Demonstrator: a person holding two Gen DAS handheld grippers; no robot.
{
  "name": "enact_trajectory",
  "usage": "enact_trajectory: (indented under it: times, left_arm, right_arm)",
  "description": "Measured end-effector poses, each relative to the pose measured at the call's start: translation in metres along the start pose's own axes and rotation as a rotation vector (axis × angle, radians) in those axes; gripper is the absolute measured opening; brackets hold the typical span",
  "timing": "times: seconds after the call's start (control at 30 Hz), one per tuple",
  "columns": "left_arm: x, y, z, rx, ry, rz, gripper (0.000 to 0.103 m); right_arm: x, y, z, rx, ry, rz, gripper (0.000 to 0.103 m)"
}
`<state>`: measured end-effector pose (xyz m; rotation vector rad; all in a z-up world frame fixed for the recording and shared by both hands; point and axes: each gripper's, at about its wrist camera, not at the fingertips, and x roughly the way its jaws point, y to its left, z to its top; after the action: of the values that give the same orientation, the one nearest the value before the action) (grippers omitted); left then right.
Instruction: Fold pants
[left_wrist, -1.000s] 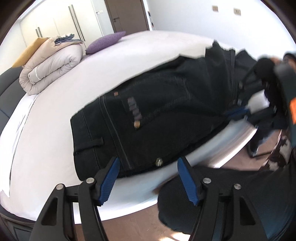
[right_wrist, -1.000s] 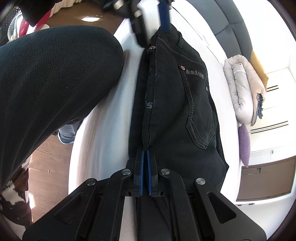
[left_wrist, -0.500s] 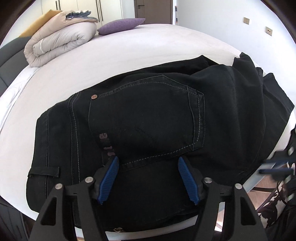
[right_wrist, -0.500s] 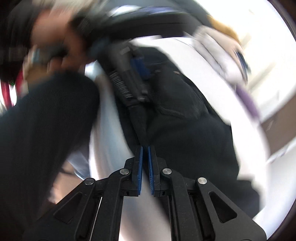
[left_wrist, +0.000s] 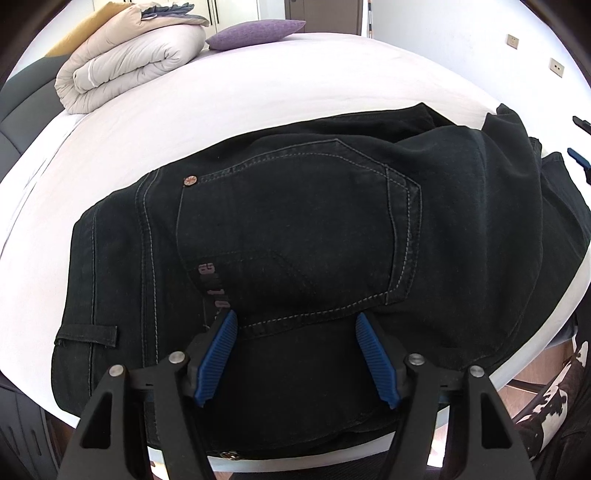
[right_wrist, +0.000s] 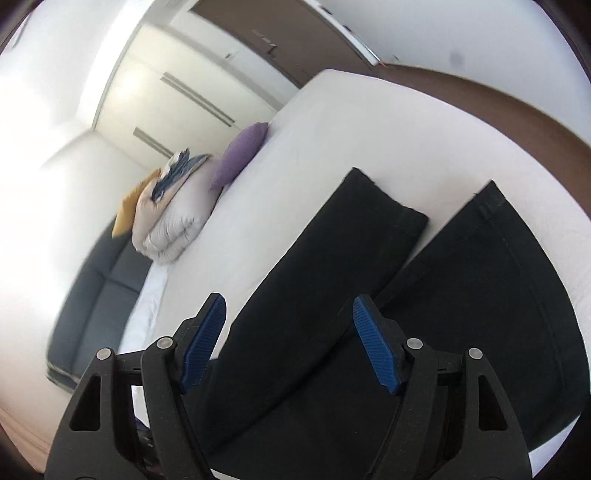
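The white bed (left_wrist: 258, 92) serves as the flat folding surface, so the black pants (left_wrist: 295, 229) lie spread across its near edge. In the left view the long axis runs from 9 to 3 o'clock, waistband toward 9, legs trailing toward 3. In the right view the two legs (right_wrist: 369, 258) lie side by side, hems pointing toward 1 o'clock. The left hand-held gripper (left_wrist: 295, 354) hangs over the seat with jaws spread, gripping nothing. The right hand-held gripper (right_wrist: 288, 343) has just been opening, nothing pinched, jaws apart above the legs
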<state>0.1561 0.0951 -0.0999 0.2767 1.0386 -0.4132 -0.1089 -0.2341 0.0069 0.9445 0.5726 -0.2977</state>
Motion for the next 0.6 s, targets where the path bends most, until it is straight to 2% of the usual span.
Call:
enact_trajectory:
  times: [0.1, 0.2, 0.27, 0.33, 0.47, 0.6]
  left_arm:
    - [0.002, -0.002, -0.002, -0.008, 0.005, 0.009, 0.07]
    - [0.003, -0.007, -0.004, -0.013, 0.003, 0.012, 0.07]
    - [0.003, -0.006, -0.007, -0.014, 0.002, 0.014, 0.07]
    - [0.003, -0.007, -0.008, -0.014, 0.001, 0.014, 0.07]
    - [0.002, -0.008, -0.01, -0.015, -0.007, 0.011, 0.07]
    - [0.001, -0.007, -0.012, -0.014, -0.014, 0.01, 0.07]
  right_arm:
    - [0.016, -0.03, 0.018, 0.18, 0.04, 0.051, 0.071]
    - [0.042, -0.042, 0.025, 0.274, 0.081, 0.078, 0.068]
    - [0.064, -0.049, 0.023, 0.338, 0.127, 0.063, 0.063]
    - [0.075, -0.07, 0.026, 0.372, 0.138, 0.076, 0.063]
    - [0.088, -0.084, 0.03, 0.419, 0.122, 0.073, 0.063]
    - [0.099, -0.094, 0.039, 0.433, 0.115, 0.022, 0.061]
